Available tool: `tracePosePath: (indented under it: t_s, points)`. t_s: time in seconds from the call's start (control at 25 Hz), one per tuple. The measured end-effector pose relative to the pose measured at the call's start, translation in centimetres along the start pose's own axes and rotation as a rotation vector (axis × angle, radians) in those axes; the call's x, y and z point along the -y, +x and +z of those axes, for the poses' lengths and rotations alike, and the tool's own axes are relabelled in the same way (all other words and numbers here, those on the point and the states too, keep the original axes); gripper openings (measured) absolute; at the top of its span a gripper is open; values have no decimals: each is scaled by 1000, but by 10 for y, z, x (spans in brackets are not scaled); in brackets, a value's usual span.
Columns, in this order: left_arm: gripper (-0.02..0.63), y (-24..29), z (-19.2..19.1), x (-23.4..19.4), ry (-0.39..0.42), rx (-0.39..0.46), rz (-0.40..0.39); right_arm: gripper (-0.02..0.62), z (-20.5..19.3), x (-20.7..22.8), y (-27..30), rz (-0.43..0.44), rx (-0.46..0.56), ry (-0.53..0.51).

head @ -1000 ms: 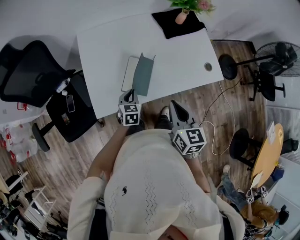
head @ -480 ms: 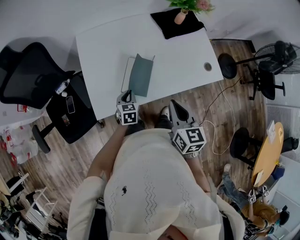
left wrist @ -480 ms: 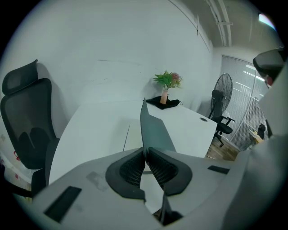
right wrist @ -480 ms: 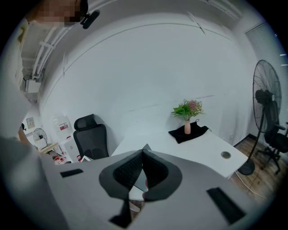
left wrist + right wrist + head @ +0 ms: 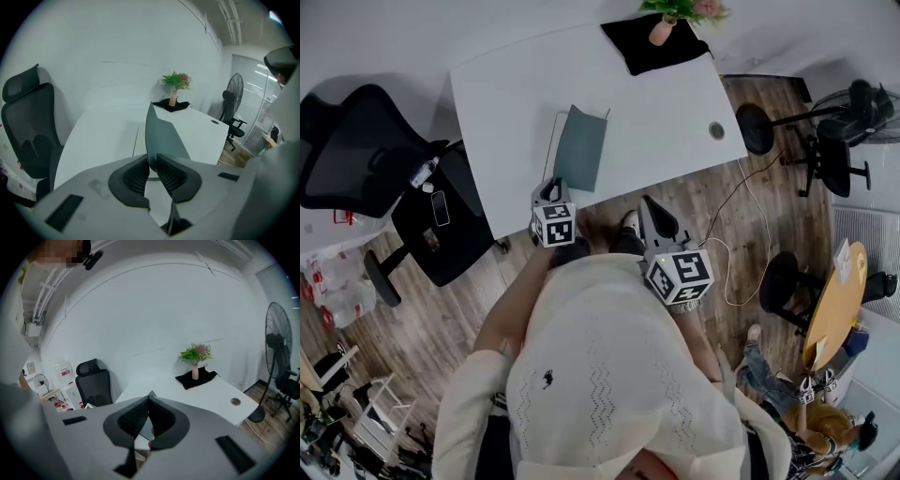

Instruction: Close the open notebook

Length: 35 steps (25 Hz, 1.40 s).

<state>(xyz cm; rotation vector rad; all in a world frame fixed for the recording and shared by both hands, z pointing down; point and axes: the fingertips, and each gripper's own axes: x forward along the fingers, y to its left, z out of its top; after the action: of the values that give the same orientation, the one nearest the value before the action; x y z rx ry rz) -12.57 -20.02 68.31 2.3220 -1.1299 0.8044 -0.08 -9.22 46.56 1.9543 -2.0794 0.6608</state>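
The notebook lies on the white table (image 5: 656, 122) near its front edge. Its grey-green cover (image 5: 581, 150) leans over the white pages (image 5: 550, 141), of which a narrow strip shows at the left. In the left gripper view the cover (image 5: 164, 136) rises tilted straight out of the jaws. My left gripper (image 5: 554, 187) (image 5: 152, 165) is shut on the cover's near edge. My right gripper (image 5: 650, 210) (image 5: 148, 401) hangs off the table's front edge, over the floor, shut with nothing in it.
A vase of flowers (image 5: 664, 33) stands on a black cloth (image 5: 661, 54) at the table's far end. A cable grommet (image 5: 716, 132) sits near the right edge. Black office chairs (image 5: 366, 141) stand left of the table, a floor fan (image 5: 862, 117) to the right.
The cover has swung from nearly upright down to the left over the pages. My left gripper shifted a little left with it. The right gripper barely moved.
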Motion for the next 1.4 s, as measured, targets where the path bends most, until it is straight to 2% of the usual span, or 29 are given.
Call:
tracePosePath:
  t_s: [0.68,1.24,1.4]
  points:
    - [108,10,-7,-14,75,-44,70,2,-2,3,14,-5,-29,14]
    - [209,13,-18,-30,51,-86,104,2,-2,8,15,-10,-32,22]
    - [231,10,-22,-27,36,-89,81,2,-5,7,16,6,-36,23]
